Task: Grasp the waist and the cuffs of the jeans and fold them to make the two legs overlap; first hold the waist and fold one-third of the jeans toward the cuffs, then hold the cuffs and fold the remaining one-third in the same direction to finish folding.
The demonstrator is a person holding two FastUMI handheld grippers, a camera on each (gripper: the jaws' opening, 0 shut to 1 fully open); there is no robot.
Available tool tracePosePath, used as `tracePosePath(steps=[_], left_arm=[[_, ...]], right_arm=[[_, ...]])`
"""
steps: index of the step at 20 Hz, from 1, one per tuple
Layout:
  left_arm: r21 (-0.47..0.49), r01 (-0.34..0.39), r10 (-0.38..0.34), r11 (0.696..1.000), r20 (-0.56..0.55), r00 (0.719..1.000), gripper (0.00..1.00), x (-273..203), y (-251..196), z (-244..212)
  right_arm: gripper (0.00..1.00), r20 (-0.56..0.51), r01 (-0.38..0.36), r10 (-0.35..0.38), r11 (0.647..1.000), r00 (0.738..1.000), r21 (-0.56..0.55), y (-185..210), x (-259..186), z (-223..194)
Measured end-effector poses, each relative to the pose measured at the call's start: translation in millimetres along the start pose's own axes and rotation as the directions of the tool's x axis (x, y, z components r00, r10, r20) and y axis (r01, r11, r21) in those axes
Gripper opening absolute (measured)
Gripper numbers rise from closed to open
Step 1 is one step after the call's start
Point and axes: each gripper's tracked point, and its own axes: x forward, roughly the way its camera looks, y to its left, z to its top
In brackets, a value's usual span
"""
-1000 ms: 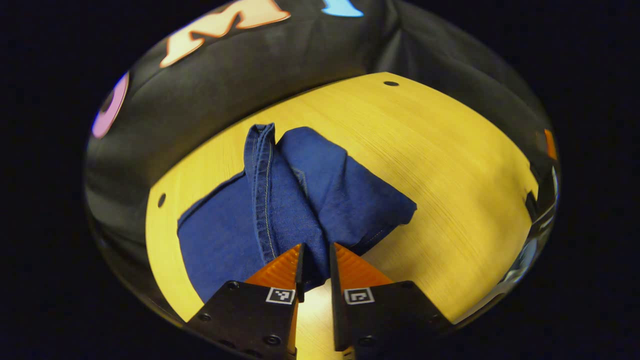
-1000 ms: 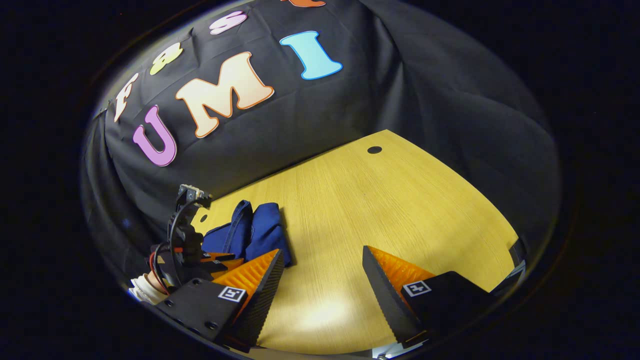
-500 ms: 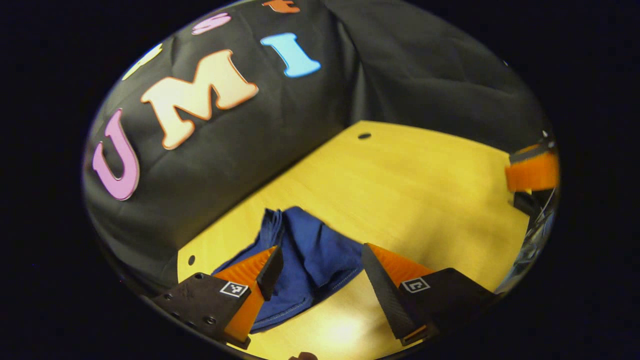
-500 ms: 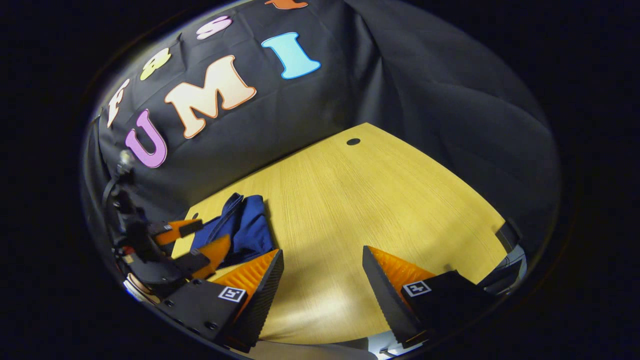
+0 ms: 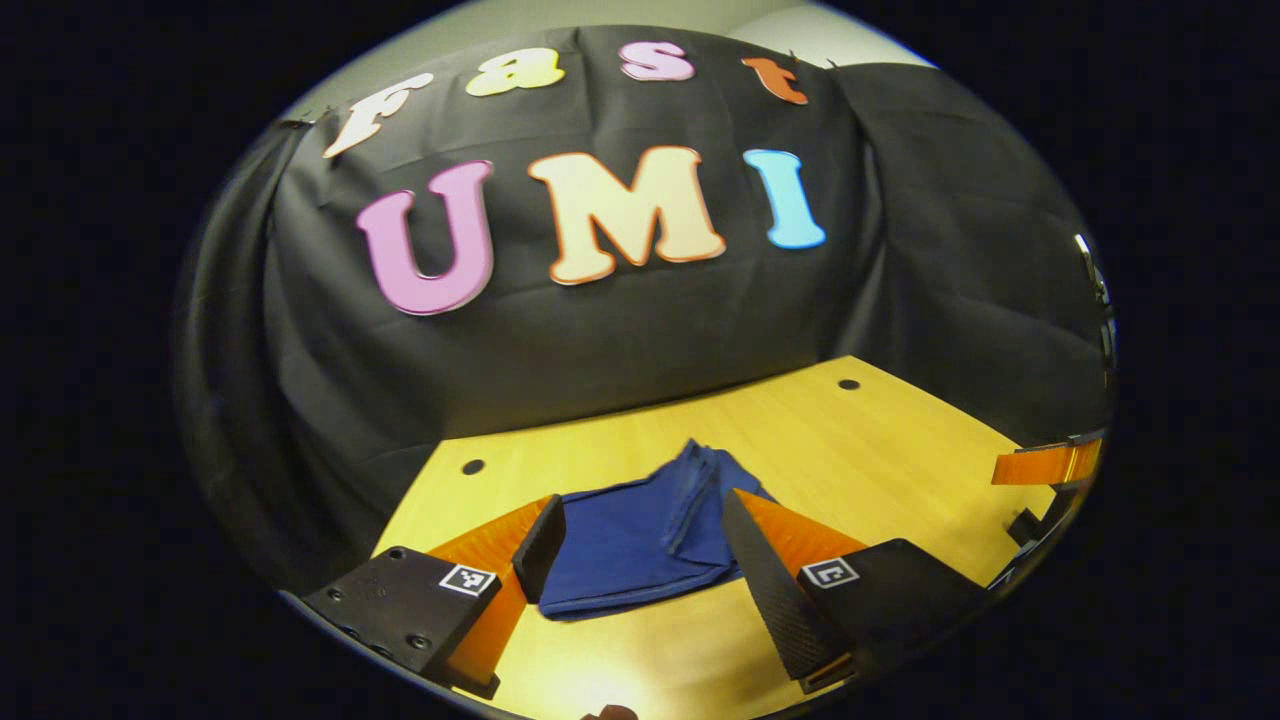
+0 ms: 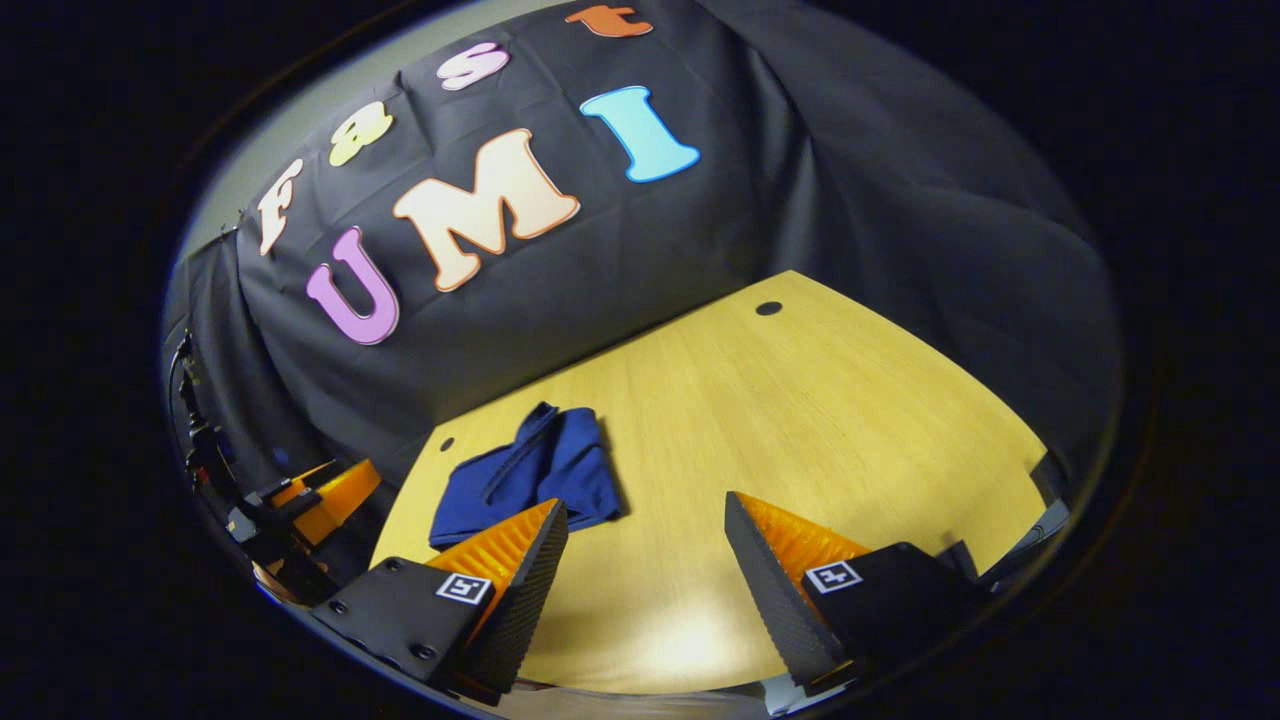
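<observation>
Released since a second ago, the jeans (image 5: 640,540) lie folded in a compact bundle on the wooden table (image 5: 900,430), and the left gripper (image 5: 637,545) has backed off, fingers spread wide, holding nothing. Right gripper (image 6: 645,545) hovers wide apart and empty above bare table, the jeans (image 6: 530,475) lying beyond its left finger, near the table's back-left corner hole (image 6: 446,443).

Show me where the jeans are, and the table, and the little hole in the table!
jeans (image 5: 640,545), left gripper view, on the flat top layer of the folded pile.
table (image 6: 800,420), right gripper view, on bare wood right of the jeans.
hole (image 6: 768,308), right gripper view, at the far corner.
</observation>
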Motion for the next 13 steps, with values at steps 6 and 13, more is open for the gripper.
tracePosePath(steps=[6,13], left_arm=[[-0.088,-0.082,0.078,0.993,-0.046,0.996,0.95,-28,74,-42],[-0.122,0.023,-0.028,0.992,-0.039,0.999,0.95,-36,99,-49]], right_arm=[[0.98,0.025,-0.061,0.062,0.998,0.998,-0.035,75,-9,-13],[0.98,0.061,-0.088,0.095,0.991,0.994,-0.101,152,-35,-29]])
